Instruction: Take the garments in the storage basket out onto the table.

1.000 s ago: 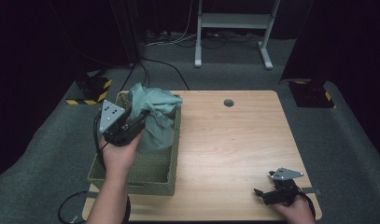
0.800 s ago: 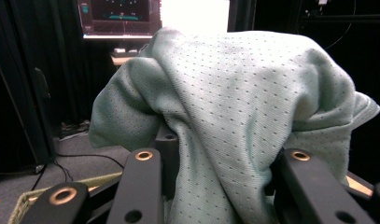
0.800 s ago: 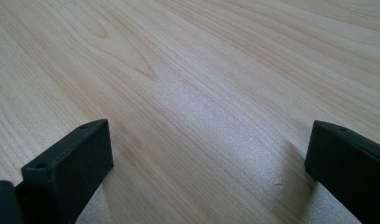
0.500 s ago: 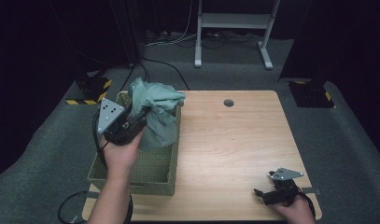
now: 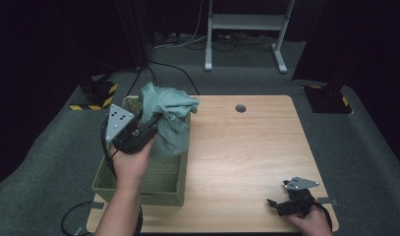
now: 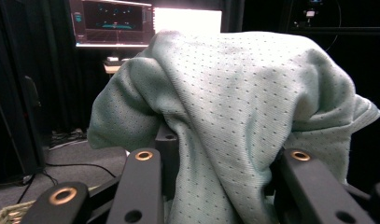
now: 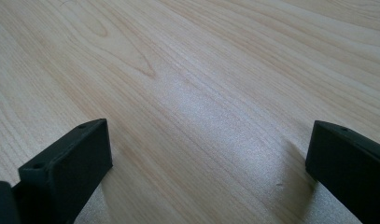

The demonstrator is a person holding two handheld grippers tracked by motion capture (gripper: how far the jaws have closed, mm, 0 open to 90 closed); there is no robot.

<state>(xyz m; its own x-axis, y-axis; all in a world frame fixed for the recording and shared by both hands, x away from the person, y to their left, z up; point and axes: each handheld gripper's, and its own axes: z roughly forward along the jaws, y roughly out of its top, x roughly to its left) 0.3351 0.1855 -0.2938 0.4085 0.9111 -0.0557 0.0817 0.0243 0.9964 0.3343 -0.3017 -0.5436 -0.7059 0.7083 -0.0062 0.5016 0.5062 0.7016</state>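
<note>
A pale green dotted cloth (image 5: 169, 120) hangs bunched above the olive woven basket (image 5: 173, 184) at the table's left side. My left gripper (image 5: 156, 120) is shut on the cloth and holds it up over the basket's far half. In the left gripper view the cloth (image 6: 234, 116) drapes over and between the black jaws and hides their tips. My right gripper (image 5: 273, 205) rests low at the table's front right corner. Its jaws stand wide apart over bare wood (image 7: 197, 107) with nothing between them.
The wooden table (image 5: 246, 152) has a round cable hole (image 5: 241, 108) near its far edge. Dark carpet surrounds it, with a white metal stand (image 5: 246, 29) and cables behind. A monitor (image 6: 113, 23) glows in the background of the left gripper view.
The left gripper has lifted the cloth a little higher and toward the right over the basket. The right gripper has stayed put.
</note>
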